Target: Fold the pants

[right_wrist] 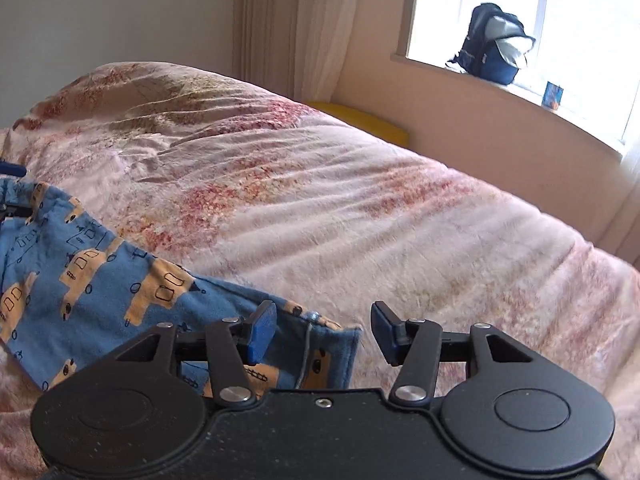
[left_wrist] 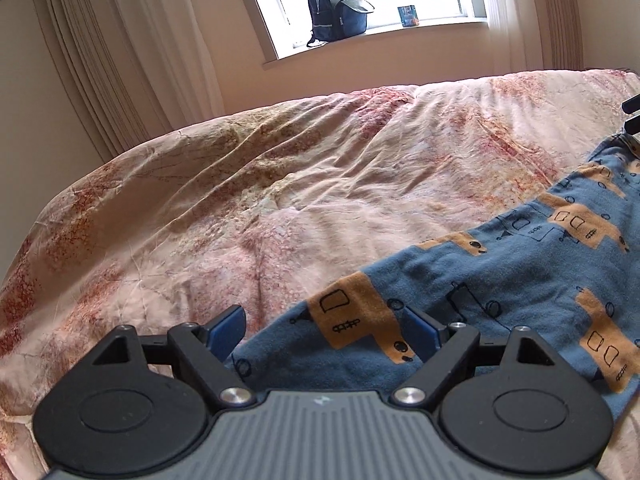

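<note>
The left hand-held gripper (left_wrist: 323, 330) is wide open, and one end of the pants (left_wrist: 500, 280) lies between its two blue fingers (left_wrist: 228, 330). The cloth fills the gap, but the fingers are not squeezing it. From there the pants stretch away to the right across the bed (left_wrist: 280, 184). They are blue with orange-brown trucks drawn on them.

The right hand-held gripper (right_wrist: 324, 332) is wide open too. The other end of the pants (right_wrist: 100, 276) sits under its left finger (right_wrist: 262, 332) and pokes into the gap, with a thin string (right_wrist: 306, 344) hanging at the edge. Its right finger is over the bare pink blanket. The rest of the pants runs off to the left.

There is one pair of pants and two hand-held grippers. On the window sill stand one dark blue backpack (left_wrist: 338, 8) with its top open and, to its right, one small blue box (left_wrist: 407, 15). One yellow thing (right_wrist: 360, 120) peeks out behind the bed.
</note>
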`<state>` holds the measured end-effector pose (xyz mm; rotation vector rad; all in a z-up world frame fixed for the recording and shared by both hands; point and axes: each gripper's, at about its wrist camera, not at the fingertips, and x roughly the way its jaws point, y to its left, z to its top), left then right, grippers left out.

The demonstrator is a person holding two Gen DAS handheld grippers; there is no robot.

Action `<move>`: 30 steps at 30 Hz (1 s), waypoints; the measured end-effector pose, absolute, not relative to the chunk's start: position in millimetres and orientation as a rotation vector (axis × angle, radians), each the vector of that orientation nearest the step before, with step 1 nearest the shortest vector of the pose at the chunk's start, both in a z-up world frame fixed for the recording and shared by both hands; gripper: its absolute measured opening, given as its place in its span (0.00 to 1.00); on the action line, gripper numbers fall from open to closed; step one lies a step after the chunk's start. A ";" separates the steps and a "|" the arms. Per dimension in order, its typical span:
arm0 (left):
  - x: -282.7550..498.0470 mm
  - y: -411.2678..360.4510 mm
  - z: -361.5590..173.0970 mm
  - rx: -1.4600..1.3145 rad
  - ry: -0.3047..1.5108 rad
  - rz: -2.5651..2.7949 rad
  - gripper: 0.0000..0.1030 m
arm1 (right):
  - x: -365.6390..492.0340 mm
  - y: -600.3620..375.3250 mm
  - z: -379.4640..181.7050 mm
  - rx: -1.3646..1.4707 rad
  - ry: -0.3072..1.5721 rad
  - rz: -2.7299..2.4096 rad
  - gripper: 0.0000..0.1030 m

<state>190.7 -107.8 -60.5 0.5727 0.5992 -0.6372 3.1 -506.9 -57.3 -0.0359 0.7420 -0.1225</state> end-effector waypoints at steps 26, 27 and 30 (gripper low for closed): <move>180.8 -89.3 -61.7 0.613 0.710 -0.963 0.01 | 105.9 -332.1 -84.0 -0.170 0.750 0.600 0.01; 176.7 -86.5 -62.7 0.618 0.708 -0.964 0.01 | 101.3 -329.2 -83.6 -0.186 0.740 0.593 0.01; 171.3 -76.6 -59.8 0.594 0.718 -0.965 0.02 | 90.7 -319.7 -86.8 -0.257 0.720 0.575 0.01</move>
